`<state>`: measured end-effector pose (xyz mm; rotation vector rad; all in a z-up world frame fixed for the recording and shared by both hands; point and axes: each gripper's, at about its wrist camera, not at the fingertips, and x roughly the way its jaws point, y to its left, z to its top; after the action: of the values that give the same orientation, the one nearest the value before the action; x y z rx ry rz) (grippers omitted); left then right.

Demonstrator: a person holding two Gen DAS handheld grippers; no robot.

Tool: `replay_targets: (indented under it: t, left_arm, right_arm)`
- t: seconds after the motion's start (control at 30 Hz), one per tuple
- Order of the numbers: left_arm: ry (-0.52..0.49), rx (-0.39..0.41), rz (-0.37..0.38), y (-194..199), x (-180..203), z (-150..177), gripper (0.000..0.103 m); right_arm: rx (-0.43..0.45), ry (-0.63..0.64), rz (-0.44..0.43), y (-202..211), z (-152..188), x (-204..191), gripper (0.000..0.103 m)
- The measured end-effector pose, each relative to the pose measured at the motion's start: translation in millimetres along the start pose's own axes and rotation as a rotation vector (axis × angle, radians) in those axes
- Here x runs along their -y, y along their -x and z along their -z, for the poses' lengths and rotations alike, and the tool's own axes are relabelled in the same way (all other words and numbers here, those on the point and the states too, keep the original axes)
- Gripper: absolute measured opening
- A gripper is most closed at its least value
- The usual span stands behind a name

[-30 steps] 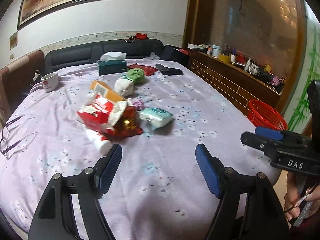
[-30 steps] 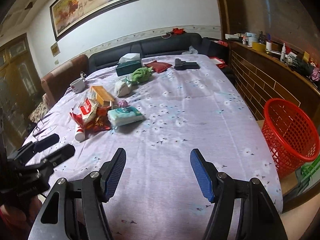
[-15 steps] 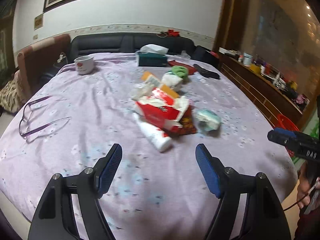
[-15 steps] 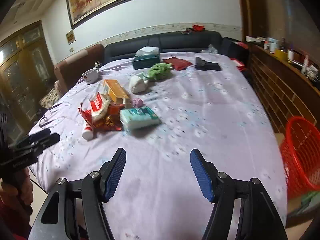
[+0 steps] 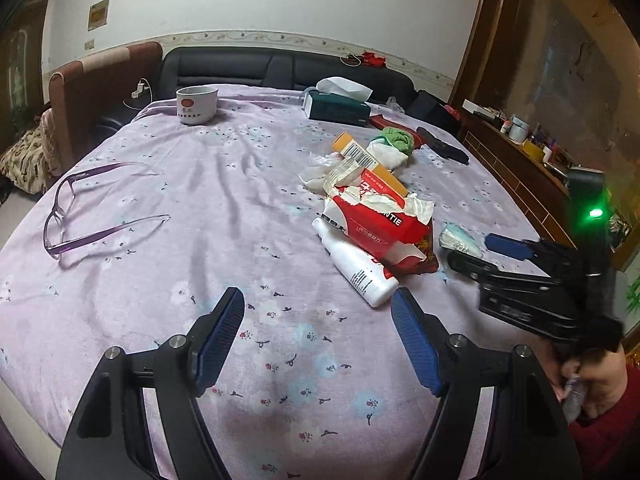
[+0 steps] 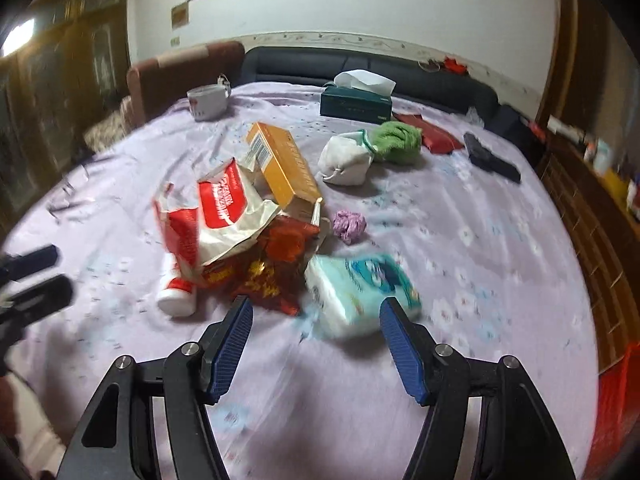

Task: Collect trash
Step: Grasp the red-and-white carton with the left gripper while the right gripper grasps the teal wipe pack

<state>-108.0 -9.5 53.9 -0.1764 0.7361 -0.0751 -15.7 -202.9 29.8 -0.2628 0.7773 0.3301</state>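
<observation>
Teal-and-white, the soft tissue pack (image 6: pixel 362 294) lies on the lilac tabletop (image 6: pixel 480 240) just ahead of the right tool (image 6: pixel 316 344), slightly to its right-hand side, long axis running diagonally from near left to far right across the line of approach. The right tool's jaws have just been closing, yet they stand apart and empty; the pack's near end sits beyond the blue pads, not between them. Judged from this, the right hand is the nearer one for this item and would need a small roll to take it across its short side. Immediately left of the pack lies the heap: a dark red foil wrapper (image 6: pixel 276 268), a torn red-and-white bag (image 6: pixel 216 216), an orange carton (image 6: pixel 284 168) and a white bottle (image 5: pixel 360 268). The left tool (image 5: pixel 318 340) hovers with jaws apart, empty, short of the bottle's base. Motion blur softens the right view. The red basket (image 6: pixel 612 396) is cut off at the frame edge.
</observation>
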Motion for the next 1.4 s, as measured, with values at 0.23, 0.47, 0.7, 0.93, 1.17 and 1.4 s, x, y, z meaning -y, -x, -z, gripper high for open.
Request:
replay_targets:
  t: [0.23,0.47,0.7,0.93,1.17,1.4]
  left_arm:
    - [0.001,-0.017,0.055,-15,6,-12,0.075]
    - [0.11,-0.043,0.161,-52,7,-48,0.074]
    - [0.18,-0.112,0.164,-101,7,-64,0.056]
    - [0.059,-0.029,0.039,-85,27,-56,0.02]
    - [-0.02,0.047,0.034,-55,40,-37,0.006]
    - [-0.057,0.06,0.039,-43,42,-26,0.006]
  right_arm:
    - [0.002,-0.119,-0.002,5,8,29,0.018]
    - [0.069,-0.232,-0.08,39,26,49,0.013]
    - [0.086,-0.264,-0.135,57,40,51,0.013]
    - [0.106,-0.302,-0.154,66,50,55,0.013]
    - [0.119,-0.315,-0.161,71,55,56,0.013]
    - [0.114,-0.309,-0.166,73,58,55,0.013]
